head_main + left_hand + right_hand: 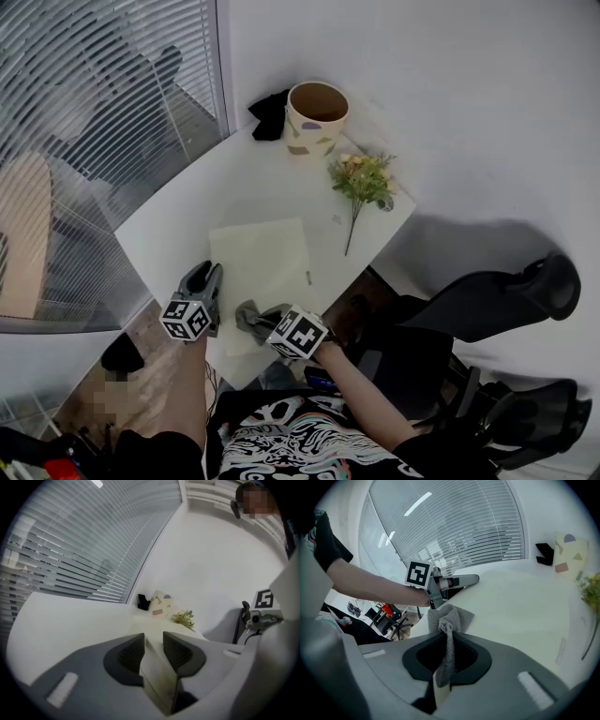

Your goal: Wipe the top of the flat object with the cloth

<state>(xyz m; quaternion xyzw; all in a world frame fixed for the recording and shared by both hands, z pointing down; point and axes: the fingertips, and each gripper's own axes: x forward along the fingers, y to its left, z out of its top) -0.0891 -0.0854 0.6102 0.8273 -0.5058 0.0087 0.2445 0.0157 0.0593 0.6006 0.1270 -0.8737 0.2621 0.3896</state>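
Observation:
A pale yellow flat sheet [263, 258] lies on the white table [187, 211]. My left gripper [208, 278] is at the sheet's near left edge and is shut on it; in the left gripper view the thin sheet [158, 677] runs between the jaws of the left gripper [153, 641]. My right gripper [269, 322] is at the sheet's near edge, shut on a grey cloth [251, 316]. In the right gripper view the cloth [451, 617] bunches out past the right gripper [449, 637] and rests on the surface.
At the table's far end stand a patterned paper cup [317, 115], a black object [270, 114] and a sprig of artificial flowers [362, 180]. Window blinds [84, 103] are on the left. A black office chair [487, 300] stands to the right.

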